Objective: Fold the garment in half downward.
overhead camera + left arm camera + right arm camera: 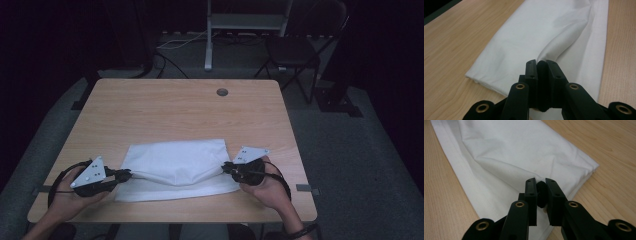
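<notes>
One white cloth point(175, 167), folded, lies near the table's point(165, 107) front edge, long axis left to right. Left hand-held gripper point(127, 174) pinches its left end, jaws clamped on a gathered fold. Right hand-held gripper point(226, 169) pinches the right end likewise. No readable writing visible.

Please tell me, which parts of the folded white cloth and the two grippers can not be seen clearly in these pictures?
- Pinched fabric: in both gripper views the closed jaws of the left gripper and right gripper cover the part of the white cloth they hold.
- Layer count: the stacked edges at the fold are too fine in the left gripper view.
- Underside of the cloth: it lies against the table in the high view.
</notes>
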